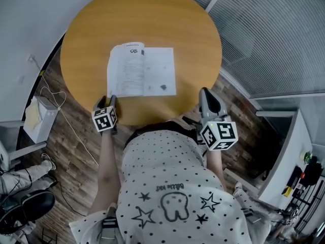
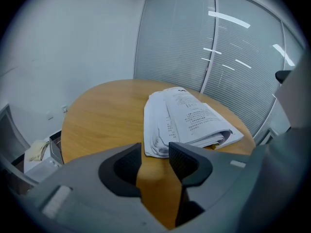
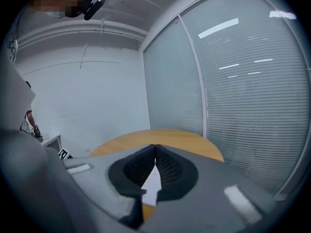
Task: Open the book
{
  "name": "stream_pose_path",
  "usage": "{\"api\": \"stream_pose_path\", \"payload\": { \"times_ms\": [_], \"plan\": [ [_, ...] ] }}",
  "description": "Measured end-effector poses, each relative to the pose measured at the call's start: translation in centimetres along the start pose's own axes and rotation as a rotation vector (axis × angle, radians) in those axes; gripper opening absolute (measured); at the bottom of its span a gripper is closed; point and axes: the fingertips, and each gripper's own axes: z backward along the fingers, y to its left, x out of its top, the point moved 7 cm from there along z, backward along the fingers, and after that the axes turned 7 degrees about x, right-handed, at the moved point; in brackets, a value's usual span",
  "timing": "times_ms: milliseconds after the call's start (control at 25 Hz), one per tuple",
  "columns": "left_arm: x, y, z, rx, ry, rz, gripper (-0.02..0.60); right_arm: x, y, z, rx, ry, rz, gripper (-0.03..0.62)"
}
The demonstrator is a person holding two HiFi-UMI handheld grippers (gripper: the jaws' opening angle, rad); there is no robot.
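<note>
The book lies open and flat in the middle of the round wooden table, white printed pages up. My left gripper sits at the table's near edge, just short of the book's near left corner. In the left gripper view the jaws stand open, with the stack of pages right ahead and only bare wood between the pads. My right gripper hovers at the table's right near edge, apart from the book. Its tips meet, shut on nothing; a strip of page shows beyond them.
A white box and loose cables lie on the wood floor left of the table. A dark chair stands at the lower left. Blinds behind glass run along the right, with a white desk beyond.
</note>
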Motion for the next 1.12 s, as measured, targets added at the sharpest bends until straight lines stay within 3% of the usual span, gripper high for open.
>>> {"api": "stream_pose_path", "payload": {
  "times_ms": [320, 520, 720, 1120],
  "plan": [
    [3.8, -1.3, 2.7, -0.029, -0.142, 0.004, 0.182, 0.5, -0.5, 0.0, 0.014, -0.005, 0.006, 0.005],
    [7.2, -2.8, 4.5, -0.054, -0.256, -0.05, 0.068, 0.8, -0.6, -0.1, 0.016, -0.011, 0.008, 0.005],
    [10.2, -4.3, 6.2, -0.072, -0.366, -0.089, 0.011, 0.8, -0.4, -0.4, 0.023, -0.016, -0.005, 0.005],
    [14.6, -6.6, 11.1, -0.165, -0.515, -0.108, 0.009, 0.7, 0.4, -0.8, 0.027, -0.016, -0.014, 0.005]
  ]
}}
